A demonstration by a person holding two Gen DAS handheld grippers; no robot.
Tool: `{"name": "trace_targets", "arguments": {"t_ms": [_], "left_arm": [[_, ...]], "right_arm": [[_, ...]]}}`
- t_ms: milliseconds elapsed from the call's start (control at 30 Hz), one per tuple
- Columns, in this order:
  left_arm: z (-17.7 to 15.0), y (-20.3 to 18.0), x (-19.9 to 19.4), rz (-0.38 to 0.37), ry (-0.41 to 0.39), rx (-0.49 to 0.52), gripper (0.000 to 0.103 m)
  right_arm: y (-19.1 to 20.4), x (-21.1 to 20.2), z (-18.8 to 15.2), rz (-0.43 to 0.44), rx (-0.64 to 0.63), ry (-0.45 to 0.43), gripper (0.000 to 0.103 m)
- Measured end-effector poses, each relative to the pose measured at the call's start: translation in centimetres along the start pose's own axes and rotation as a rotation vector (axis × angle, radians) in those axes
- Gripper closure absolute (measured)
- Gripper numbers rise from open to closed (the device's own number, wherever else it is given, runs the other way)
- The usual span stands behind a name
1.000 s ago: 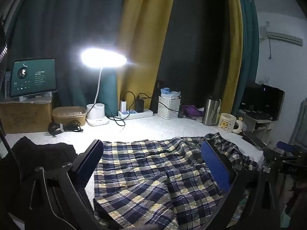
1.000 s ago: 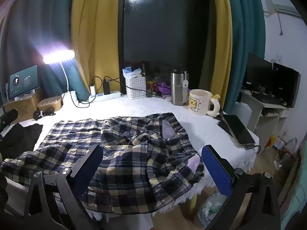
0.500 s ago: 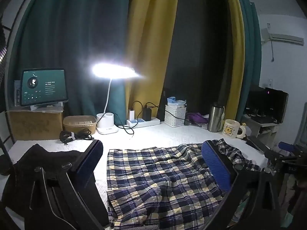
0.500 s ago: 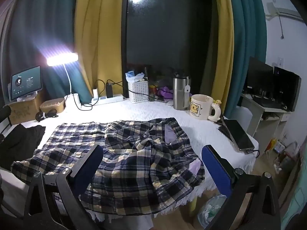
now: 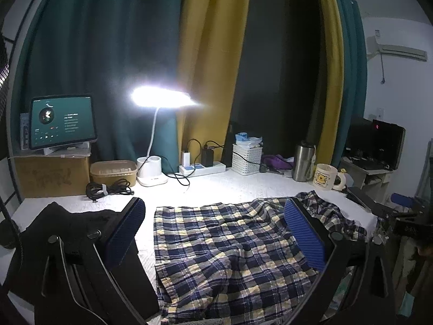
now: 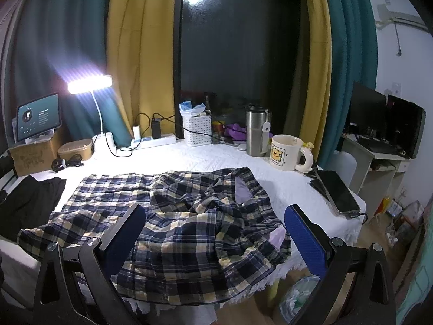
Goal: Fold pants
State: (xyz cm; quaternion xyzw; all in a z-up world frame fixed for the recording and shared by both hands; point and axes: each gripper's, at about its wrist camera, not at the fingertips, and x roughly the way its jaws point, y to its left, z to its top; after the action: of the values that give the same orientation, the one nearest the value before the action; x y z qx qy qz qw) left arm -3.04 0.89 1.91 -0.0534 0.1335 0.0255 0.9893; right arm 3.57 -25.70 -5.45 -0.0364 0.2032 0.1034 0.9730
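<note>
The plaid pants (image 5: pixel 230 246) lie spread and rumpled on the white table (image 5: pixel 216 189), legs to the left, waist bunched at the right. In the right wrist view the pants (image 6: pixel 184 222) hang a little over the front edge. My left gripper (image 5: pixel 213 233) is open and empty, held above the leg end near the front edge. My right gripper (image 6: pixel 213 233) is open and empty, above the crumpled waist part. Neither touches the cloth.
A black garment (image 5: pixel 62 224) lies at the table's left. At the back stand a lit desk lamp (image 5: pixel 159 100), tablet on a box (image 5: pixel 62 122), power strip (image 5: pixel 201 168), white basket (image 5: pixel 247 159), steel tumbler (image 6: pixel 255 132) and mug (image 6: pixel 286 151). A phone (image 6: pixel 339 192) lies at the right edge.
Both grippers have pulled back and up from the pants, so more of the table and room shows. The pants lie as before. Both grippers stay open.
</note>
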Motion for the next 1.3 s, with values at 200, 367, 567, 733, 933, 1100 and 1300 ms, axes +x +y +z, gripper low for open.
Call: {"name": "trace_targets", "arguments": {"t_ms": [200, 367, 567, 733, 933, 1100, 1300], "left_arm": [[-0.25, -0.64, 0.23, -0.028, 0.012, 0.002, 0.002], [-0.38, -0.88, 0.09, -0.039, 0.009, 0.0, 0.002], [-0.22, -0.98, -0.13, -0.065, 0.0, -0.012, 0.002], [-0.16, -1.0, -0.2, -0.064, 0.001, -0.011, 0.002], [-0.15, -1.1, -0.14, -0.061, 0.015, -0.005, 0.002], [-0.36, -1.07, -0.18, -0.053, 0.02, -0.006, 0.002], [-0.3, -1.16, -0.39, -0.065, 0.013, 0.008, 0.002]], "right_arm": [[0.07, 0.04, -0.18, -0.005, -0.001, 0.0, 0.0], [-0.06, 0.08, -0.16, -0.005, -0.001, -0.002, 0.0], [-0.04, -0.02, -0.2, -0.005, 0.0, -0.003, 0.0], [-0.13, -0.07, -0.16, -0.008, 0.002, -0.005, 0.0], [-0.14, -0.17, -0.18, -0.007, 0.001, -0.006, 0.0], [-0.2, -0.29, -0.14, -0.004, -0.003, -0.008, 0.0], [-0.1, -0.27, -0.11, -0.006, -0.001, -0.009, 0.0]]}}
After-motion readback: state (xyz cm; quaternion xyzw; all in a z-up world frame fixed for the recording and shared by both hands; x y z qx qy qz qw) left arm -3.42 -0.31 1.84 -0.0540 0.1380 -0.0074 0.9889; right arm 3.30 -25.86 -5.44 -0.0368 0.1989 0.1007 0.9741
